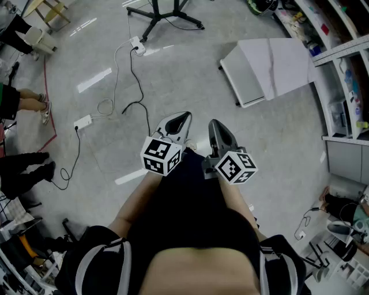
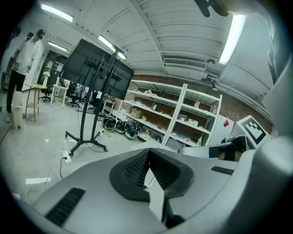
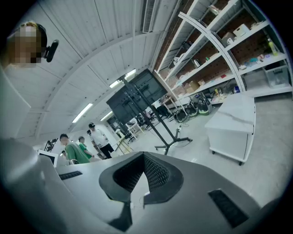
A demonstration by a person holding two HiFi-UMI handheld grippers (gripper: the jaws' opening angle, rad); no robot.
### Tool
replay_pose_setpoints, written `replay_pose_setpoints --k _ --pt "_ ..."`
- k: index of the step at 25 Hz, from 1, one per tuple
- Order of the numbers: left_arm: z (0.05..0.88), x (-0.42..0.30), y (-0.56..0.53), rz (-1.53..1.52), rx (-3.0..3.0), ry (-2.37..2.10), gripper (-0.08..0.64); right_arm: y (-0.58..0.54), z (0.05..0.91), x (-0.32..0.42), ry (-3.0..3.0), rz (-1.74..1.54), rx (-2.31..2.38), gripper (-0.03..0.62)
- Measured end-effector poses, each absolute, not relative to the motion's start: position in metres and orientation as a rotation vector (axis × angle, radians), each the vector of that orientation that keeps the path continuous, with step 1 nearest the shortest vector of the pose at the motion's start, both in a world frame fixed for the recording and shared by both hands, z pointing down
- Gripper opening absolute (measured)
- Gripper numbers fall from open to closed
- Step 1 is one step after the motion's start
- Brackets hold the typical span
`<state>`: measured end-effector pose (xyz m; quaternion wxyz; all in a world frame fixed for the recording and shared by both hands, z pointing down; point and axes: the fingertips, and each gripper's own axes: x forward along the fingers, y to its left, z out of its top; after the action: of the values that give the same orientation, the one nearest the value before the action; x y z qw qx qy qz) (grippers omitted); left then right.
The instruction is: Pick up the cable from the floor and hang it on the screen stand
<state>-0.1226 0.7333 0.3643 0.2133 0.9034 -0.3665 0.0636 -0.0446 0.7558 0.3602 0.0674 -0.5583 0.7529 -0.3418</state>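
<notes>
A black cable [image 1: 140, 92] lies on the grey floor ahead of me and runs from a white power strip [image 1: 137, 45] near the screen stand's wheeled base [image 1: 164, 14]. In the left gripper view the screen stand [image 2: 91, 87] carries dark screens, with the power strip [image 2: 67, 159] at its foot. The stand [image 3: 151, 103] also shows in the right gripper view. My left gripper [image 1: 176, 122] [image 2: 149, 153] and right gripper [image 1: 218, 129] [image 3: 143, 157] are held side by side at waist height, pointing forward. Both are shut with nothing between the jaws, well short of the cable.
A white cart [image 1: 259, 69] stands ahead on the right, shelving [image 1: 346, 69] behind it. A second power strip [image 1: 83, 121] with its own black lead and a looped white cable [image 1: 105, 106] lie to the left. People stand at the left edge [image 1: 26, 103].
</notes>
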Motion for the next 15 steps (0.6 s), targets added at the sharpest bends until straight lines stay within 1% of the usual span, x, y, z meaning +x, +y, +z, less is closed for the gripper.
replay_pose_setpoints --k 9,15 --pt "0.357 -0.101 0.731 0.183 2.529 -1.028 0.008 0.756 0.349 -0.022 2.283 -0.923 -1.673 0.023" --pt "0.36 -0.069 0.728 0.16 2.532 -1.042 0.008 0.753 0.338 0.005 2.273 -0.842 -1.528 0.025"
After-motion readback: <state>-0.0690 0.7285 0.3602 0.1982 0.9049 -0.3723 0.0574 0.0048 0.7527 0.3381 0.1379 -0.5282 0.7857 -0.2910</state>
